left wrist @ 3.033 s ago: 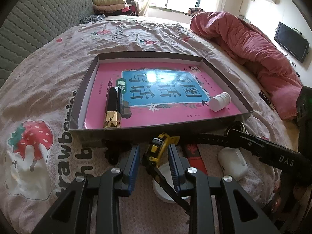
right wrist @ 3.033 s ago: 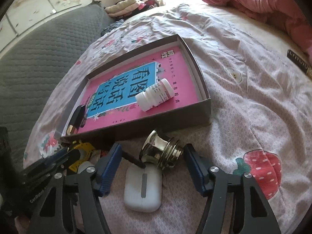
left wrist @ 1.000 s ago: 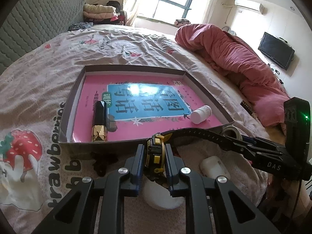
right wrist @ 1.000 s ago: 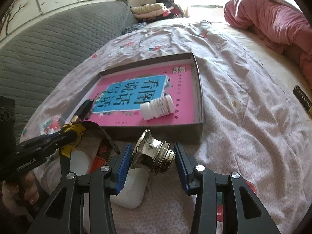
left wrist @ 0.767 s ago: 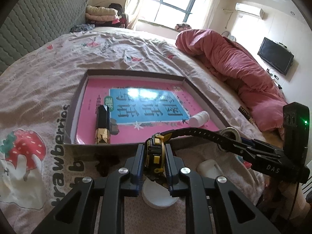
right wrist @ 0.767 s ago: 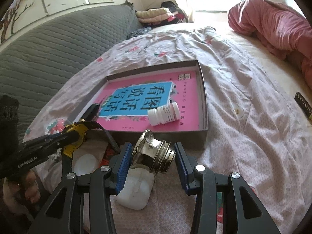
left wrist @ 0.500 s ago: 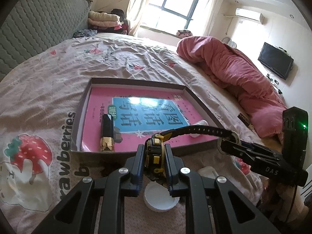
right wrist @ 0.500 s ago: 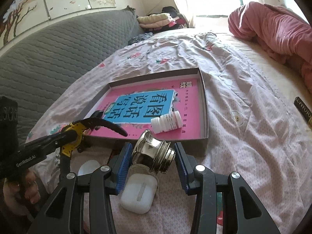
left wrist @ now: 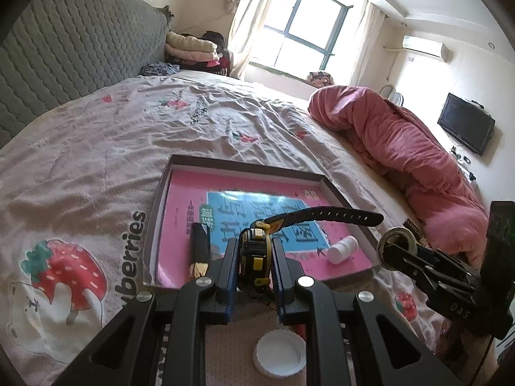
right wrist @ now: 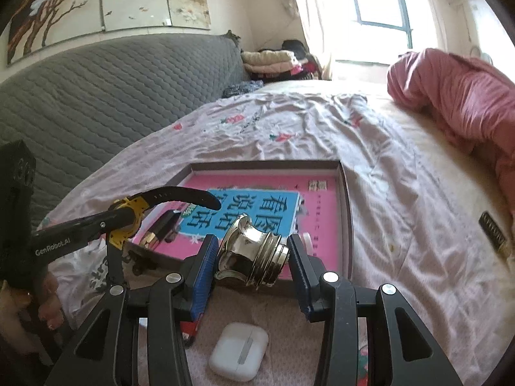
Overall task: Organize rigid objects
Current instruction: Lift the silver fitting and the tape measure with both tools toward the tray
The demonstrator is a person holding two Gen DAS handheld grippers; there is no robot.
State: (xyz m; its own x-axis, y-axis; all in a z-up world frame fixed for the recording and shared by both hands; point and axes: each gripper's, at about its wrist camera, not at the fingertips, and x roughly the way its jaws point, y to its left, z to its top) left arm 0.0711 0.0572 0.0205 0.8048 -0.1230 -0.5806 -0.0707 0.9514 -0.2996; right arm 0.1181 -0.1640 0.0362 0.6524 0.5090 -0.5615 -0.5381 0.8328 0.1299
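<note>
Watch [left wrist: 256, 259], yellow/black, clamped in left gripper [left wrist: 254, 276] jaws above bed [left wrist: 80, 167], strap arching out over box [left wrist: 244, 169]. Right gripper [right wrist: 251, 262] jaws grip shiny metal fitting [right wrist: 252, 252] w/ threaded end; what it is, hard to tell. In box: white bottle [left wrist: 342, 249], black-gold tube [left wrist: 199, 251]. Below on bed: white lid [left wrist: 279, 355], earbud case [right wrist: 238, 350]; red item mostly hidden.

Glossy metal knob [right wrist: 252, 255], cloth bedsheet [right wrist: 402, 225]

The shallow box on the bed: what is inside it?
Inside the shallow box: a pink book, a black-and-gold lipstick, a white bottle. The hand-held grippers cover its near edge.
</note>
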